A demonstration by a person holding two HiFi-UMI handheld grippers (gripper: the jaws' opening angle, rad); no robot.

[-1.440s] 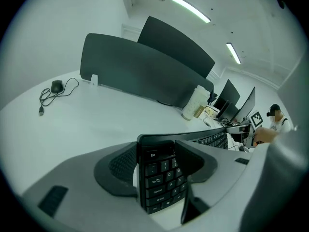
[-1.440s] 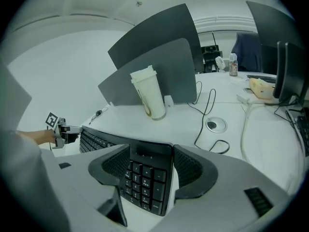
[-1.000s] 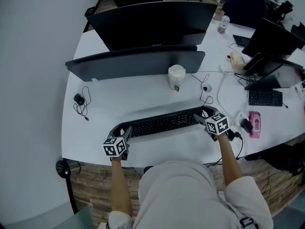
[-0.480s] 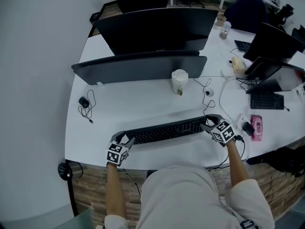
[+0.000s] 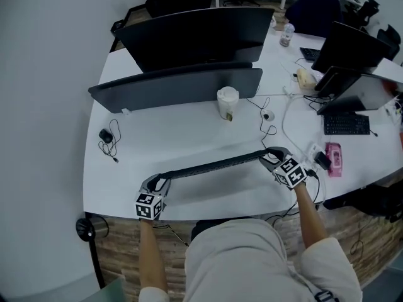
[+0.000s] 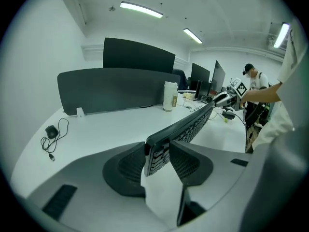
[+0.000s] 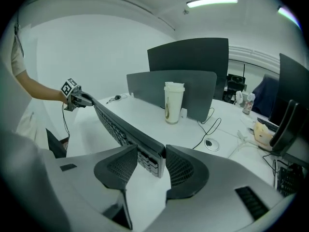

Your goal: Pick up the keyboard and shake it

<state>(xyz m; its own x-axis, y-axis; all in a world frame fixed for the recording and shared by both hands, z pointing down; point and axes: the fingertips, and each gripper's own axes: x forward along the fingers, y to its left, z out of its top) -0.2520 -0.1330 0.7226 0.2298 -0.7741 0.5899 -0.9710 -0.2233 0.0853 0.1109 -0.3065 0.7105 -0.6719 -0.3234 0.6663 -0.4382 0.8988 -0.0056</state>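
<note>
The person is holding the keyboard [image 5: 214, 165] by its two ends, one gripper on each. It is hanging just above the near part of the white table [image 5: 189, 131], casting a soft shadow on the surface below it. Its long axis is running left to right across the scene, with the right end sitting a little farther away than the left. The board is turned up on its long edge, so from the head view it is showing only as a thin dark strip. The keys are facing the near side, toward the person, and the smooth back is facing the far monitors [image 5: 176, 87].

The left gripper [image 5: 157, 182] is clamping the left end. Its jaws have just been closing, and in the left gripper view they are pressing on the keyboard between them, one pad on the back and the other on the keys. The right gripper [image 5: 272, 157] is gripping the right end in the same way. Its jaws have also just been closing, and in the right gripper view they are squeezing the board's end from both faces.

A pale cup [image 5: 227, 102] is standing farther back on the table, well apart from the keyboard.
</note>
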